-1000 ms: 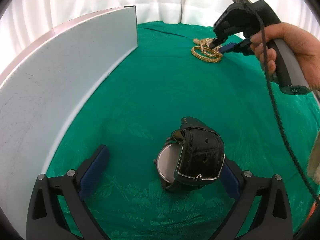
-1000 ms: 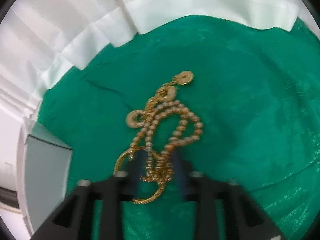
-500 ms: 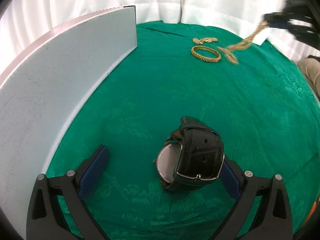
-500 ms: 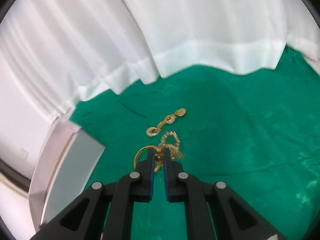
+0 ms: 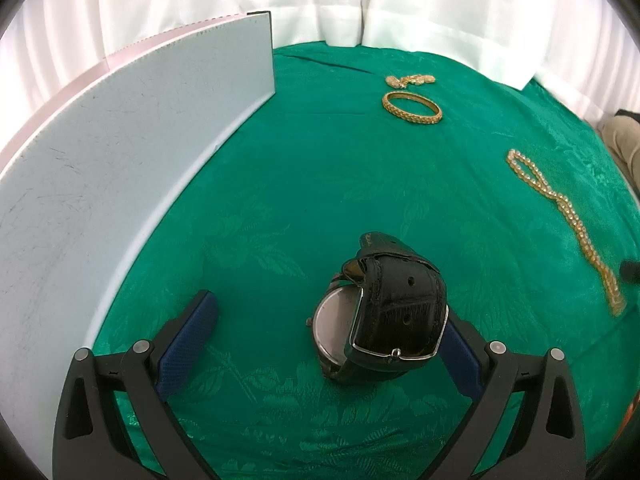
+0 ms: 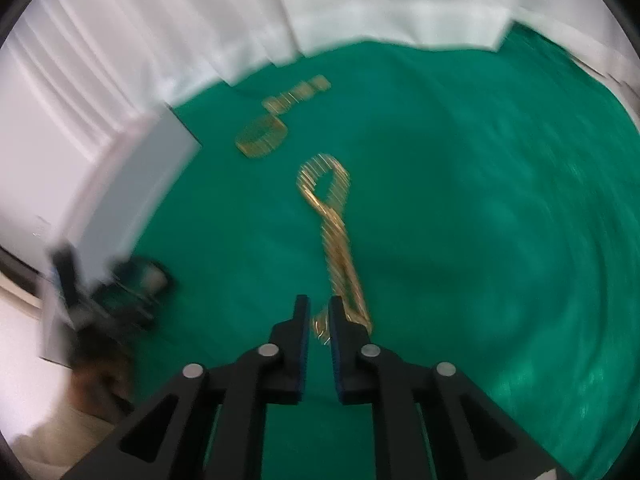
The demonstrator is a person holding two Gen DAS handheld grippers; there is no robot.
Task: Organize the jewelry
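**Ana:** Left wrist view first. What do you see?

**Ben:** The left gripper (image 5: 326,320) stands wide open over the green cloth (image 5: 312,184), holding nothing. A black watch (image 5: 384,320) sits between its fingers, hard by the right one; I cannot tell if they touch. A white board (image 5: 132,152) stands on the left. Far back lie a gold bangle (image 5: 412,107) and, just behind it, a small gold chain (image 5: 410,79). A beaded necklace (image 5: 564,220) is stretched out at the right.

**Ana:** And the right wrist view?

**Ben:** Blurred. The right gripper (image 6: 319,320) is only narrowly parted and its jaws are opening. The near end of the necklace (image 6: 334,232) lies between the fingertips, the rest running away across the cloth (image 6: 480,200). The bangle (image 6: 262,138) lies beyond, well apart.
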